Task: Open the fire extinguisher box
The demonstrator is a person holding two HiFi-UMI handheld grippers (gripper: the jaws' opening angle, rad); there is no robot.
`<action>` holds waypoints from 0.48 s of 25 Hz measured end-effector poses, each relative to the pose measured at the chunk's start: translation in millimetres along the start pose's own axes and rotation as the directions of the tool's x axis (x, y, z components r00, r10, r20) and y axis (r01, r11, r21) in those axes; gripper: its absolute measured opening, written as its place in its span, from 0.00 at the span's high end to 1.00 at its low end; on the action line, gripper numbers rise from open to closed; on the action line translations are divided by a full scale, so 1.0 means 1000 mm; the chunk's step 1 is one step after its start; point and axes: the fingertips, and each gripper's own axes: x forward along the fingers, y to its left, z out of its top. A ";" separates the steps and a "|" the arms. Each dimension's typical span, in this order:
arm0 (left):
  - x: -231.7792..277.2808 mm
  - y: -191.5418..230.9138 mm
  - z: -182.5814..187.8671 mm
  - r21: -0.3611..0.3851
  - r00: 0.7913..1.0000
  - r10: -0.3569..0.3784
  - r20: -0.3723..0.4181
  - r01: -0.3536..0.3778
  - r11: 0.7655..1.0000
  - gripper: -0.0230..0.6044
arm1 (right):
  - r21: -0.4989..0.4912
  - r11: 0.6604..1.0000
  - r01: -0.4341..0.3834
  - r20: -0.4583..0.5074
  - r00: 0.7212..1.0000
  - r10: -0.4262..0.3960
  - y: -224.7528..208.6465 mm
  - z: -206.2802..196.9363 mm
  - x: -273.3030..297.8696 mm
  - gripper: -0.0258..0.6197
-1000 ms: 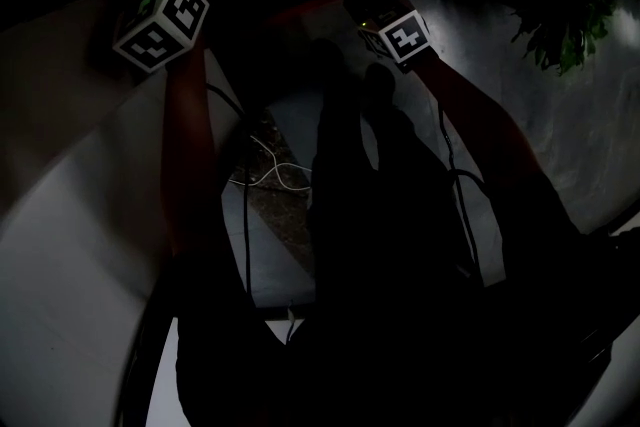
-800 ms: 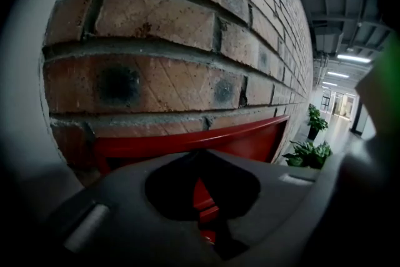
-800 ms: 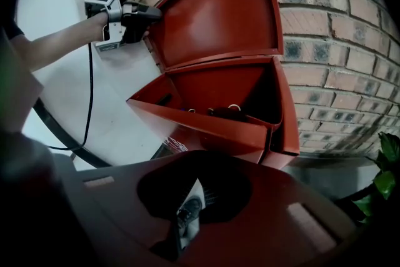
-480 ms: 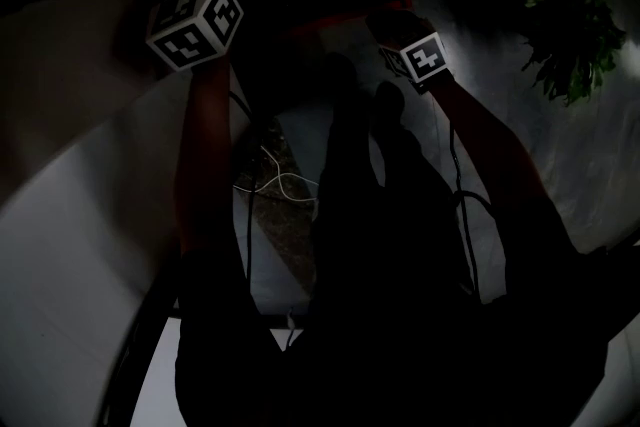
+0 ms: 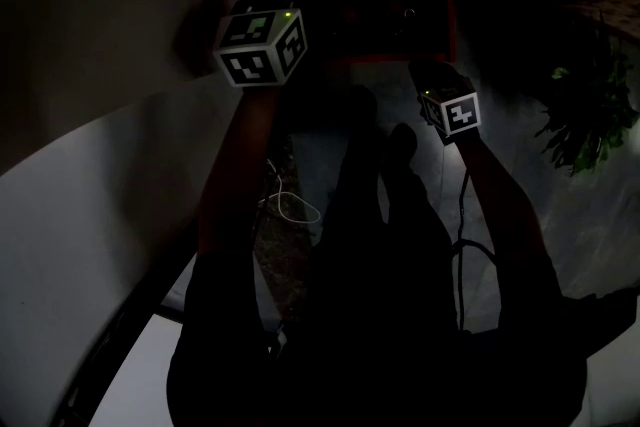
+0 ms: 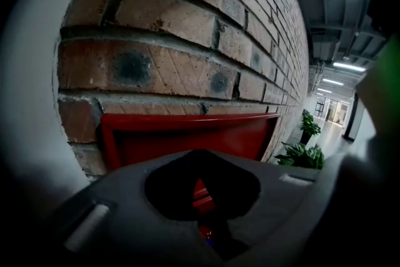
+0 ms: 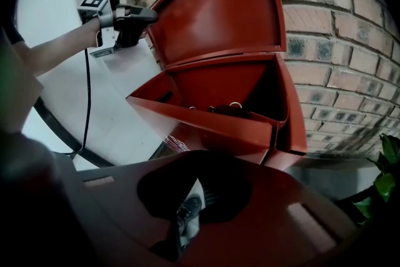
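The red fire extinguisher box (image 7: 212, 119) stands against a brick wall with its lid (image 7: 219, 9) raised. Inside it I make out dark extinguisher tops (image 7: 234, 108). My left gripper (image 7: 147, 14) is shut on the lid's left edge; in its own view the left gripper (image 6: 203, 197) has the red lid (image 6: 187, 134) just ahead. The right gripper (image 7: 187, 216) is shut and holds nothing, low in front of the box. The head view is very dark: the box (image 5: 390, 10) lies at the top, with the left marker cube (image 5: 262, 45) and right marker cube (image 5: 452, 111) below it.
The brick wall (image 6: 187, 22) rises behind the box. A white curved wall (image 5: 80, 165) stands to the left. Potted plants (image 5: 590, 115) sit right of the box. Loose cables (image 5: 290, 205) lie on the floor near my feet.
In the head view the box has slid lower and further into the picture. Both marker cubes now sit lower and more to the right, still close under the box.
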 end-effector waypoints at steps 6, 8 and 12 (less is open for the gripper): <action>-0.014 -0.008 -0.012 -0.112 0.998 -0.064 -0.027 0.060 0.992 0.96 | 0.028 1.000 -0.003 0.018 1.000 0.003 0.006 0.004 0.000 0.96; -0.017 -0.010 -0.015 -0.114 0.997 -0.071 -0.024 0.068 0.991 0.96 | 0.022 1.000 0.001 0.020 1.000 -0.001 0.004 0.007 -0.001 0.96; -0.027 -0.014 -0.020 -0.128 0.996 -0.092 -0.003 0.091 0.988 0.96 | 0.018 1.000 0.003 0.030 1.000 -0.004 0.002 0.007 0.000 0.96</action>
